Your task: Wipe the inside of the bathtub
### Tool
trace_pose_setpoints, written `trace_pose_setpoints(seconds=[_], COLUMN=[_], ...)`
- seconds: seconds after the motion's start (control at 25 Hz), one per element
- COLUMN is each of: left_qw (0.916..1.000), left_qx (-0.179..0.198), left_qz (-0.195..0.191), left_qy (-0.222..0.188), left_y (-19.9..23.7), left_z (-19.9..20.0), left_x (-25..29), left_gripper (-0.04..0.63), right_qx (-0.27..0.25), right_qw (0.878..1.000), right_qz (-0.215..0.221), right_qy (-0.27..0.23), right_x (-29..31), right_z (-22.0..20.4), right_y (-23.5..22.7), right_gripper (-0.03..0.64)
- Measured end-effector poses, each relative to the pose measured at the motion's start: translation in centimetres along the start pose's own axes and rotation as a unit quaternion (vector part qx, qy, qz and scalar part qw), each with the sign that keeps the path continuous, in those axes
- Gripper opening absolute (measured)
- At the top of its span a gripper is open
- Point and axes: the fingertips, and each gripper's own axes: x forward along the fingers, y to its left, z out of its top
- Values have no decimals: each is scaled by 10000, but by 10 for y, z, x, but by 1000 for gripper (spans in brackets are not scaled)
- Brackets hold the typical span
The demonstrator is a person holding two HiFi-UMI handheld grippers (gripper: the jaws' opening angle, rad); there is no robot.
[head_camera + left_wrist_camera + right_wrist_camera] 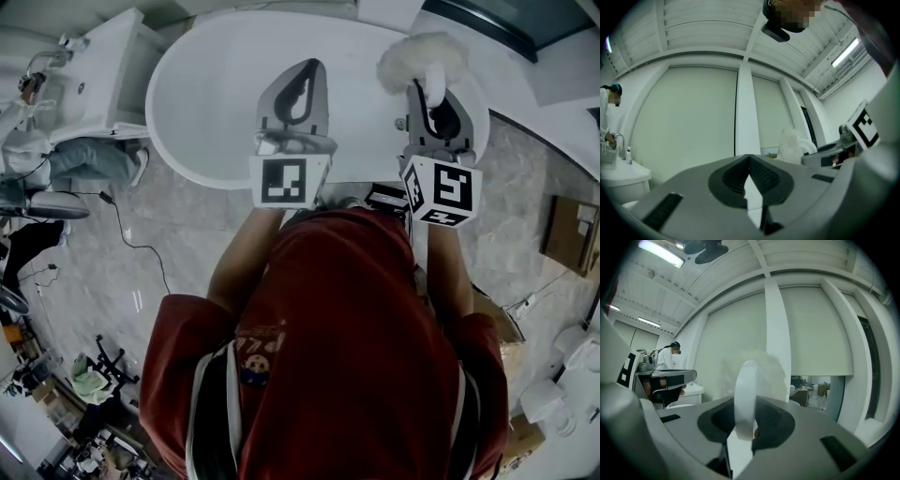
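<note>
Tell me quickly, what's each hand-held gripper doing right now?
Left hand-held gripper: closed, empty.
Right hand-held gripper: closed on the white handle of a fluffy duster.

Cool, even light from ceiling tubes (661,253) — strong fisheye bending, dark corners, blurred foreground.

The grey marbled floor (197,246) bears the white bathtub (206,103), a black cable (122,236) and, seemingly, a cardboard box (569,234).
</note>
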Motion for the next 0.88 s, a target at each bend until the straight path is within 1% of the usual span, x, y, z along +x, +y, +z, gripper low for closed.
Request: trace_pose_setpoints(seconds=[0.28, 0.48, 0.88], left_qw=[10000, 9999, 9998], left_qx=[-31, 20, -117], left_qz=[-10, 0, 63], left_qy=[73, 103, 151], left_y=[-7, -11, -10], left_z=[-4, -6, -11], left_x=[0, -3, -9], left_gripper=[15, 15, 15], right_qx=[115, 133, 125], right_qw=[9999, 9999, 9999], right_qz=[-28, -18, 30], right_qy=[-7, -19, 3], right_x=[-1, -5, -7], right_z=[-3, -3, -6], right_y=[-7, -10, -4], right_gripper=[91, 91, 91])
